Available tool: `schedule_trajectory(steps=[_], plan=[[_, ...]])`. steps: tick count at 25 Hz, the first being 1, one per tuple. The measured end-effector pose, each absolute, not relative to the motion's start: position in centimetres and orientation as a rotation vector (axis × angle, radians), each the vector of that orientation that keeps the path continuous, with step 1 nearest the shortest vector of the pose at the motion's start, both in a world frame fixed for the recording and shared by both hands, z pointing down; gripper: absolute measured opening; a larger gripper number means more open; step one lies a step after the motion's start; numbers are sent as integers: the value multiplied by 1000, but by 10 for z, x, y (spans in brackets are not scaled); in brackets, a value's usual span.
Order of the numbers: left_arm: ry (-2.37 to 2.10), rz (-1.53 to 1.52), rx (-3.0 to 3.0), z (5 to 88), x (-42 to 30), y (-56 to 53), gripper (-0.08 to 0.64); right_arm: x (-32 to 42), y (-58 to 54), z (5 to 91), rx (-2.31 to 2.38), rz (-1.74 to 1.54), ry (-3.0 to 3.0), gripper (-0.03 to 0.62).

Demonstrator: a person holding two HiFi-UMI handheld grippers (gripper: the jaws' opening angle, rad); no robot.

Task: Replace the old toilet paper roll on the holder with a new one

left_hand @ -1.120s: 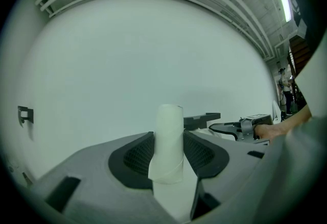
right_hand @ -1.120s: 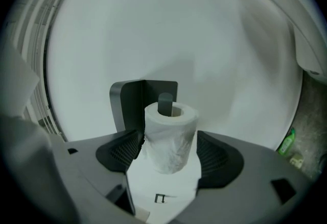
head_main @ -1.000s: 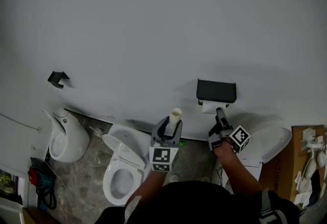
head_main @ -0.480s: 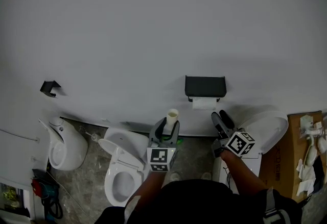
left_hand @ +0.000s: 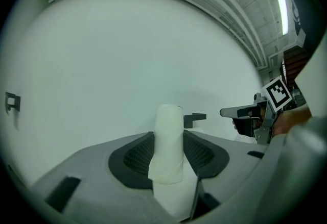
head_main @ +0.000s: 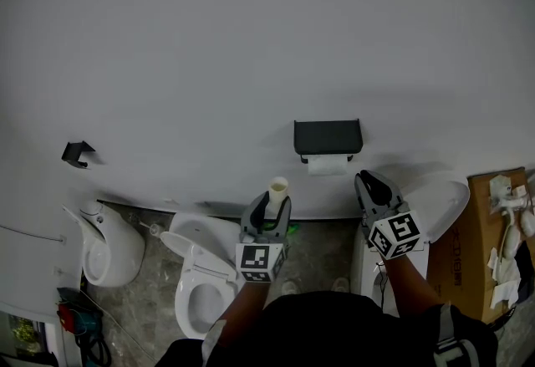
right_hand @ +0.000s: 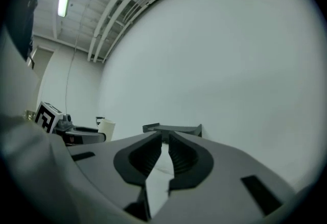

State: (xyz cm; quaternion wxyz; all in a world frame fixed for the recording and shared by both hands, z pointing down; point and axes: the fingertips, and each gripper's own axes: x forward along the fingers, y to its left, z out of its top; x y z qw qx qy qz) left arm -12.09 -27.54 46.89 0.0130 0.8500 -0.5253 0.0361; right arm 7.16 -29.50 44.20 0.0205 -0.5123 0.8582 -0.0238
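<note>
A black holder (head_main: 328,138) is fixed to the white wall, with a white paper roll (head_main: 327,164) under its cover. My left gripper (head_main: 269,206) is level below and left of the holder, shut on an empty cardboard tube (head_main: 277,190) that stands upright between its jaws. In the left gripper view the tube (left_hand: 168,151) fills the gap and the holder (left_hand: 195,117) shows behind it. My right gripper (head_main: 374,186) hangs just right of and below the holder (right_hand: 173,128). Its jaws are closing, nearly together, with nothing between them.
A white toilet (head_main: 201,273) with its seat down stands below the left gripper. A white floor fixture (head_main: 104,240) is at the left, under a black wall hook (head_main: 77,152). A white lid or basin (head_main: 439,206) and a cardboard box (head_main: 493,231) sit at the right.
The right gripper has drawn back from the paper under the holder, risen, rolled over and closed its jaws. The left gripper with the tube has barely shifted.
</note>
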Motion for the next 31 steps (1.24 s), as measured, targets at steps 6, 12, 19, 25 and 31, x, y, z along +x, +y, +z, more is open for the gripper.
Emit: schedule_trajectory(steps=[6, 12, 19, 25, 31], plan=[[-1602, 105, 2637, 471, -119, -275, 176, 70, -289, 439, -1643, 46, 2717, 2], [-1600, 70, 2662, 467, -116, -276, 176, 77, -288, 440, -1678, 74, 2730, 2], [-1574, 25, 2689, 462, -108, -276, 176, 74, -285, 443, -1695, 109, 2774, 2], [-1555, 41, 2677, 463, -106, -275, 176, 69, -282, 439, -1702, 160, 2778, 2], [-1561, 57, 2670, 464, -105, -272, 176, 70, -282, 435, -1718, 169, 2743, 2]])
